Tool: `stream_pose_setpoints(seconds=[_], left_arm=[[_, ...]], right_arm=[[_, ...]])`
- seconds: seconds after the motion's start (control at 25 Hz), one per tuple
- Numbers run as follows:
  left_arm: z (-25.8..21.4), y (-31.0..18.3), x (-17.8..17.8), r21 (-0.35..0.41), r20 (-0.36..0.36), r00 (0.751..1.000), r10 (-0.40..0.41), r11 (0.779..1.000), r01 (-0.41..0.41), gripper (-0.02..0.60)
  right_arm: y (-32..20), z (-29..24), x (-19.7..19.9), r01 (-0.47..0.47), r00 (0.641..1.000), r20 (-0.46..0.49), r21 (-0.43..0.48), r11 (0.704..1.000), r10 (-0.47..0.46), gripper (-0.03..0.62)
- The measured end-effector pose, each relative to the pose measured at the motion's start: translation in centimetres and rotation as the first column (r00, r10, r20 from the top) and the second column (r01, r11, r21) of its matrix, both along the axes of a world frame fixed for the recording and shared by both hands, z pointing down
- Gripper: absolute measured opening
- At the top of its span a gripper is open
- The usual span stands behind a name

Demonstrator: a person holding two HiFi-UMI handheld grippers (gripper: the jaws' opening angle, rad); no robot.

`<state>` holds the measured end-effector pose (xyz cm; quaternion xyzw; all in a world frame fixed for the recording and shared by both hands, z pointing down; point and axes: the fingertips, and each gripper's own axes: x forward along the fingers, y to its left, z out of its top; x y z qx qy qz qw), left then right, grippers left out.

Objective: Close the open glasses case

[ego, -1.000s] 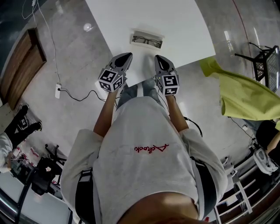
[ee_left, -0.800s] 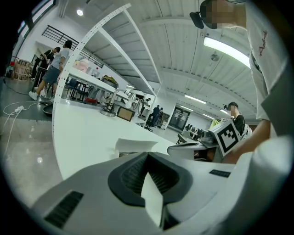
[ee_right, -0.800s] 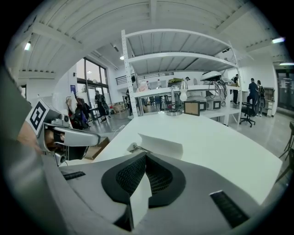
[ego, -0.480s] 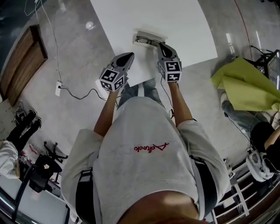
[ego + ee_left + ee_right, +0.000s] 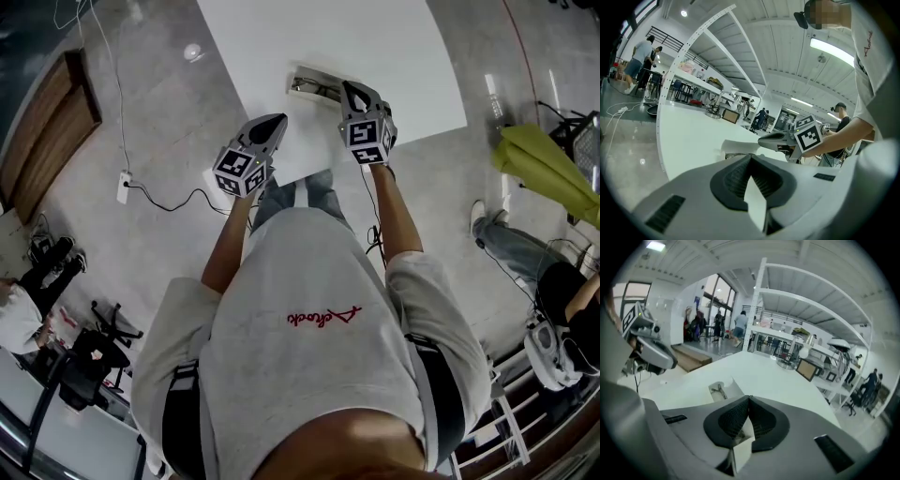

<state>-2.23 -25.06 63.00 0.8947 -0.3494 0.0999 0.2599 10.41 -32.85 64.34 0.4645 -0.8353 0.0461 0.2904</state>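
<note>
The open glasses case (image 5: 312,84) lies on the white table (image 5: 375,37), near its front edge, with dark-framed glasses inside. My right gripper (image 5: 349,88) is shut and empty, its tips at the case's right end; I cannot tell if they touch it. In the right gripper view the case (image 5: 723,391) sits just left of and beyond the shut jaws (image 5: 749,398). My left gripper (image 5: 277,119) hangs shut and empty over the table's front edge, short of the case. In the left gripper view the case (image 5: 739,149) lies just ahead, with the right gripper (image 5: 765,138) beside it.
A power strip (image 5: 124,193) with a cable lies on the floor at left, near a wooden board (image 5: 42,131). A yellow-green cloth (image 5: 548,167) and a seated person are at right. A white shelf frame (image 5: 761,296) rises from the table's far side.
My right gripper has moved forward from the table's front edge to the case's right end and rolled. The left gripper has stayed still. The yellow-green cloth has shifted right.
</note>
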Motion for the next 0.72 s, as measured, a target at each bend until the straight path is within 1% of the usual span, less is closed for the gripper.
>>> stream_pose_setpoints(seconds=[0.04, 0.08, 0.12, 0.2, 0.24, 0.28, 0.32, 0.36, 0.4, 0.52, 0.56, 0.64, 0.68, 0.72], left_arm=[[0.1, 0.0, 0.0, -0.001, 0.0, 1.0, -0.001, 1.0, 0.001, 0.025], [0.2, 0.0, -0.1, -0.001, -0.001, 1.0, -0.002, 1.0, 0.002, 0.025], [0.3, 0.0, 0.0, -0.002, -0.002, 1.0, -0.002, 1.0, 0.002, 0.025], [0.2, 0.0, 0.1, 0.0, -0.003, 1.0, 0.0, 1.0, 0.0, 0.025], [0.1, 0.0, 0.1, 0.001, -0.005, 1.0, 0.001, 1.0, -0.001, 0.025], [0.0, 0.0, 0.2, 0.003, -0.006, 1.0, 0.001, 1.0, -0.001, 0.025], [0.0, 0.0, 0.3, 0.004, -0.008, 1.0, 0.001, 1.0, -0.001, 0.025], [-0.1, 0.0, 0.3, 0.004, -0.008, 1.0, 0.001, 1.0, -0.001, 0.025], [-0.1, 0.1, 0.4, 0.004, -0.008, 1.0, 0.002, 1.0, -0.002, 0.025], [0.0, 0.2, 0.3, 0.0, -0.006, 1.0, 0.001, 1.0, -0.001, 0.025], [0.0, 0.2, 0.2, -0.001, -0.005, 1.0, 0.0, 1.0, 0.0, 0.025], [0.1, 0.3, 0.1, -0.003, -0.003, 1.0, -0.003, 1.0, 0.003, 0.025], [0.1, 0.3, 0.1, -0.003, -0.003, 1.0, -0.003, 1.0, 0.003, 0.025], [0.2, 0.3, 0.1, -0.003, -0.003, 1.0, -0.003, 1.0, 0.003, 0.025]], right_arm=[[0.0, 0.3, -0.2, 0.044, 0.996, -0.08, 0.016, 0.999, -0.043, 0.025], [0.1, 0.7, -0.3, 0.098, 0.981, -0.173, 0.032, 0.995, -0.091, 0.025], [0.1, 1.0, -0.5, 0.161, 0.951, -0.276, 0.046, 0.986, -0.142, 0.025], [0.4, 1.5, -0.9, 0.287, 0.856, -0.463, 0.053, 0.957, -0.23, 0.023], [0.5, 1.8, -1.0, 0.335, 0.808, -0.527, 0.045, 0.941, -0.262, 0.025], [0.5, 2.0, -1.2, 0.368, 0.773, -0.568, 0.035, 0.929, -0.284, 0.025], [0.6, 2.2, -1.3, 0.386, 0.752, -0.588, 0.025, 0.922, -0.299, 0.025], [0.6, 2.2, -1.3, 0.394, 0.745, -0.591, 0.018, 0.919, -0.308, 0.025], [0.7, 2.2, -1.4, 0.396, 0.748, -0.584, 0.011, 0.918, -0.315, 0.025], [0.9, 2.0, -1.7, 0.391, 0.774, -0.544, 0.009, 0.92, -0.324, 0.025], [0.8, 1.8, -1.7, 0.386, 0.783, -0.533, 0.014, 0.922, -0.32, 0.033], [0.6, 1.8, -1.5, 0.365, 0.801, -0.514, 0.014, 0.931, -0.307, 0.067], [0.5, 1.9, -1.3, 0.354, 0.806, -0.508, 0.006, 0.935, -0.302, 0.114], [0.4, 2.2, -1.2, 0.346, 0.809, -0.506, -0.005, 0.938, -0.3, 0.124]])
